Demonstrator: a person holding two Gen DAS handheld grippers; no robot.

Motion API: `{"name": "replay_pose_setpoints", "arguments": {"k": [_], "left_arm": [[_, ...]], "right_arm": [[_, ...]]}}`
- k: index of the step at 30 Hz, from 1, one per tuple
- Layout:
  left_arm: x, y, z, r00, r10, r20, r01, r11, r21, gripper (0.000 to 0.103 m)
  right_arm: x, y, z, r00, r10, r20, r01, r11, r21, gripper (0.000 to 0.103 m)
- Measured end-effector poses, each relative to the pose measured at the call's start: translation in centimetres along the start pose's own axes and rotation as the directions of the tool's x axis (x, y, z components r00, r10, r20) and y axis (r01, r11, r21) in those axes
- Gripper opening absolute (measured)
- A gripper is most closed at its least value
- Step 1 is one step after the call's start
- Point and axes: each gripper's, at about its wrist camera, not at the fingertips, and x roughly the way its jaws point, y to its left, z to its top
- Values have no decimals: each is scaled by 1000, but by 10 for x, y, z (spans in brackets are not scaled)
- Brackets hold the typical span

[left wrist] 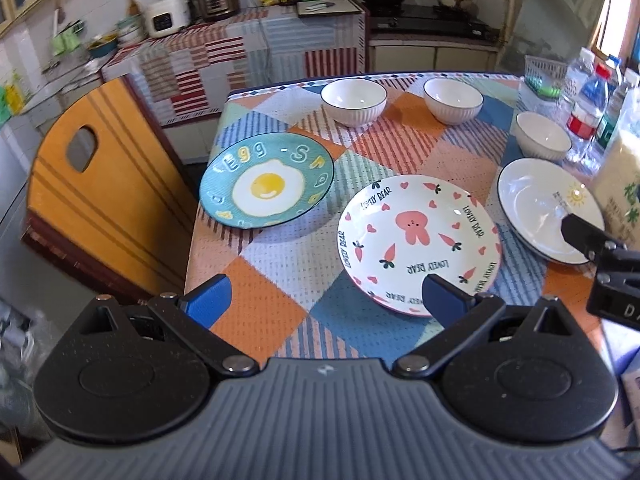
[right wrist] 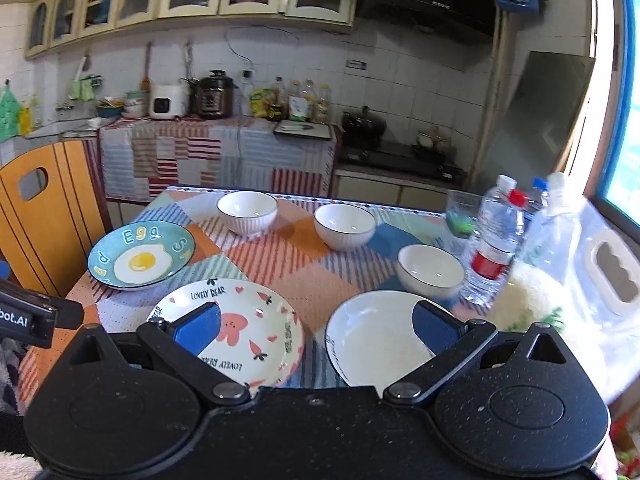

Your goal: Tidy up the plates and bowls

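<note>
Three plates are sitting on the patchwork tablecloth (left wrist: 280, 264). In the left wrist view the teal egg plate (left wrist: 267, 185) is lying left of centre, the rabbit plate (left wrist: 418, 240) printed "LOVELY BEAR" is lying in the middle, and the white plate with a small sun (left wrist: 544, 210) is lying at the right. The three are resting apart from one another, none stacked.

Three white ribbed bowls are standing upright behind them: the left bowl (left wrist: 354, 102) and the middle bowl (left wrist: 453, 101) near the far table edge, and the right bowl (left wrist: 542, 142) just beyond the white plate.

The left gripper (left wrist: 326, 300) is hovering over the near part of the table with its blue fingers spread wide and holding nothing; its right pad is overlapping the near rim of the rabbit plate in the frame, though contact cannot be judged. The right gripper (right wrist: 318, 326) is likewise spread wide and empty; in its own view one pad is showing over the rabbit plate and the other over the white plate.

Toward the right of the right wrist view, water bottles (right wrist: 494, 240) are standing near the right bowl, with a clear bag of rice (right wrist: 560, 280) just beside them. A wooden chair (left wrist: 100, 200) is standing at the left of the table, and a kitchen counter with a rice cooker (right wrist: 168, 100) is filling the upper part of the frame.
</note>
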Motion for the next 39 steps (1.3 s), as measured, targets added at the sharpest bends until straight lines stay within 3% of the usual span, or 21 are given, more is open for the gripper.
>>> {"name": "replay_pose_setpoints", "arguments": {"k": [6, 11, 16, 23, 30, 33, 34, 39], "left_arm": [[44, 0, 12, 999, 35, 6, -36, 997, 75, 102], [95, -1, 14, 995, 40, -90, -27, 990, 139, 100], [123, -5, 6, 993, 26, -112, -5, 982, 190, 100], [148, -1, 6, 986, -54, -158, 73, 991, 115, 100], [165, 4, 5, 980, -108, -168, 124, 989, 84, 98], [174, 6, 6, 972, -135, -190, 147, 988, 48, 87], [177, 7, 6, 969, -142, -202, 151, 988, 30, 78], [184, 7, 7, 948, -229, -220, 228, 973, -28, 49]], "right_arm": [[52, -5, -13, 991, 113, -65, -109, 992, 67, 103], [87, -1, -36, 975, 163, -151, -144, 981, 134, 100], [107, 0, -53, 956, 211, -203, -165, 961, 221, 97], [124, 6, -64, 939, 250, -235, -181, 943, 280, 94], [139, 4, -67, 939, 262, -223, -179, 926, 333, 88], [143, 3, -68, 938, 275, -213, -188, 916, 353, 77], [146, 3, -69, 936, 279, -214, -191, 914, 357, 74], [158, -1, -74, 932, 260, -251, -153, 913, 377, 38]]}}
